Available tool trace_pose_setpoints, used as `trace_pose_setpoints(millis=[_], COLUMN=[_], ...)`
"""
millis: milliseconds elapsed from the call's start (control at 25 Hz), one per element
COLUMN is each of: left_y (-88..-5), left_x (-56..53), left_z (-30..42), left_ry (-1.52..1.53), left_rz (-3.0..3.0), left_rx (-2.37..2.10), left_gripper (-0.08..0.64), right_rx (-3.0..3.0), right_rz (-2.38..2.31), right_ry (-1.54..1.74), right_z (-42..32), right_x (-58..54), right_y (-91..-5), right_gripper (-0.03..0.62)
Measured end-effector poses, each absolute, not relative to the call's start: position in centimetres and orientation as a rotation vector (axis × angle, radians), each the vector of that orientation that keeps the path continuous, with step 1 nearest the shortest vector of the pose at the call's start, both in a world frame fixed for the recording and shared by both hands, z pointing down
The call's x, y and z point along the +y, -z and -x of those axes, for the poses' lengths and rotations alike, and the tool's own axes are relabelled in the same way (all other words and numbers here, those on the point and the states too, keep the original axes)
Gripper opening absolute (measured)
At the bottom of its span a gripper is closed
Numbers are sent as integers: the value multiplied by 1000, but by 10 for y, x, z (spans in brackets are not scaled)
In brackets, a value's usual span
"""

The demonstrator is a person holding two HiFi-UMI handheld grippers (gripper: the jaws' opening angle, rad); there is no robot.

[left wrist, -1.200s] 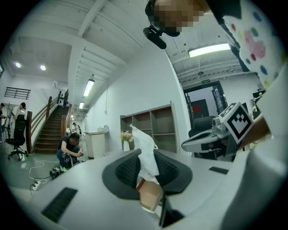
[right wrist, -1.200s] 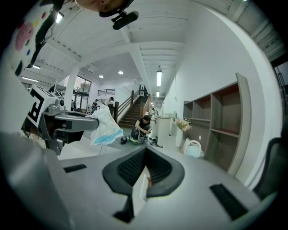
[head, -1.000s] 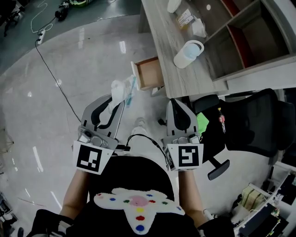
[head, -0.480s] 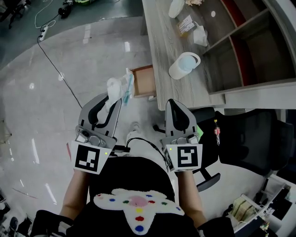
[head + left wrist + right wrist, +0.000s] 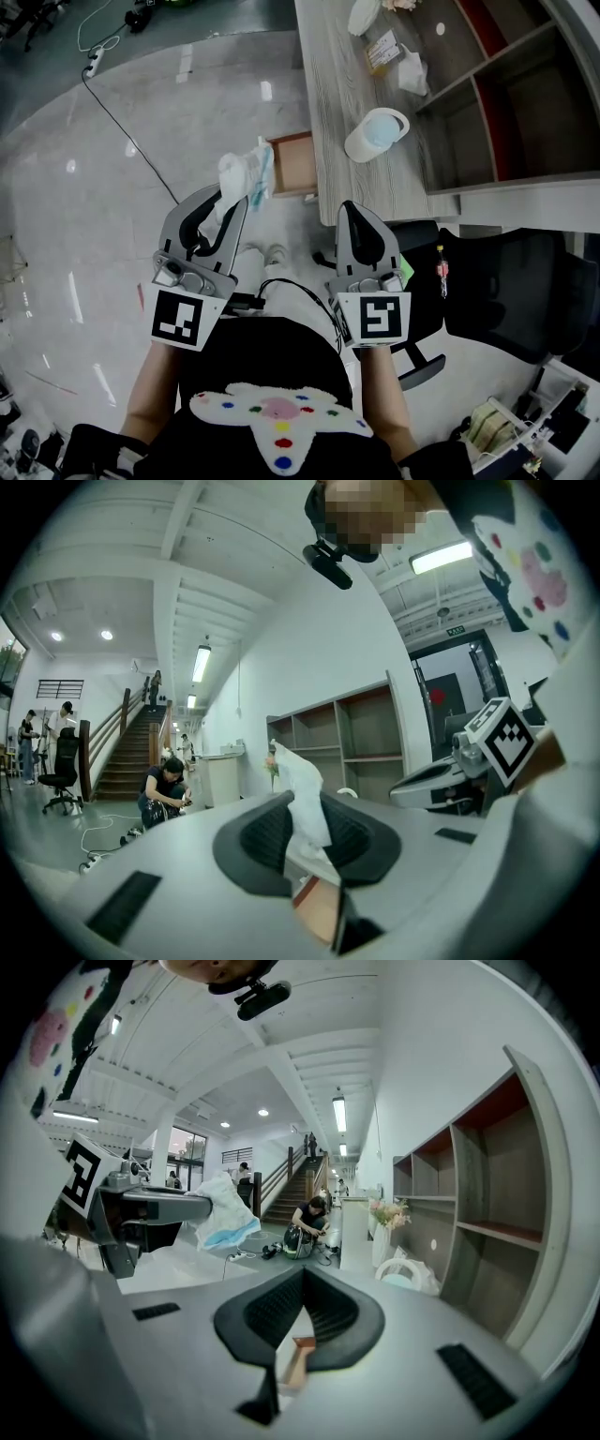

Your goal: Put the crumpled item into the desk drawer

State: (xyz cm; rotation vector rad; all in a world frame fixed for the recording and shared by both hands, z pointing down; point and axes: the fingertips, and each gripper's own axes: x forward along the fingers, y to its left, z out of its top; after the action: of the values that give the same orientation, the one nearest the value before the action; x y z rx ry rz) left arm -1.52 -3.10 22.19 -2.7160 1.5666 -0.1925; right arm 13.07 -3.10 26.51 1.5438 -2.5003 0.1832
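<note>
My left gripper [image 5: 234,202] is shut on the crumpled item [image 5: 244,176], a white wad with a light blue edge, which sticks up between the pads [image 5: 305,803]. It hangs above the floor just left of the open wooden desk drawer [image 5: 294,165]. The drawer's inside shows bare. My right gripper [image 5: 349,210] is beside the left one, near the desk's front edge, with its jaws together and nothing in them [image 5: 301,1279]. In the right gripper view the left gripper [image 5: 155,1206] and the item [image 5: 225,1208] appear at the left.
The grey desk [image 5: 330,103] carries a white lidded jug [image 5: 377,134], a small packet [image 5: 382,49] and a white bag [image 5: 412,73]. A shelf unit [image 5: 487,103] stands behind it. A black office chair [image 5: 506,281] is at my right. A cable [image 5: 131,141] runs across the floor.
Both grippers have shifted a little across the floor, and the held item now sits slightly nearer the drawer front. The left gripper's hold on it is unchanged.
</note>
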Motion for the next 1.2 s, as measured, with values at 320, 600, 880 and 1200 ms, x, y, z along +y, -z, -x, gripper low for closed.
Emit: trace_pose_setpoints(millis=[320, 600, 880, 1200], left_y=[-217, -210, -215, -221], left_x=[-42, -55, -62, -69], left_z=[8, 10, 24, 32], left_ry=[165, 138, 139, 146], left_rz=[2769, 2801, 2829, 2851], left_rx=[1464, 1389, 1368, 1358], left_gripper=[71, 71, 71, 71], right_rx=[-2469, -2439, -2408, -2395], right_rz=[-1608, -1673, -1669, -1667], right_ry=[-151, -123, -94, -118], right_z=[-129, -123, -106, -98], right_x=[-33, -43, -48, -55], right_y=[-254, -243, -242, -247], right_gripper=[3, 3, 3, 3])
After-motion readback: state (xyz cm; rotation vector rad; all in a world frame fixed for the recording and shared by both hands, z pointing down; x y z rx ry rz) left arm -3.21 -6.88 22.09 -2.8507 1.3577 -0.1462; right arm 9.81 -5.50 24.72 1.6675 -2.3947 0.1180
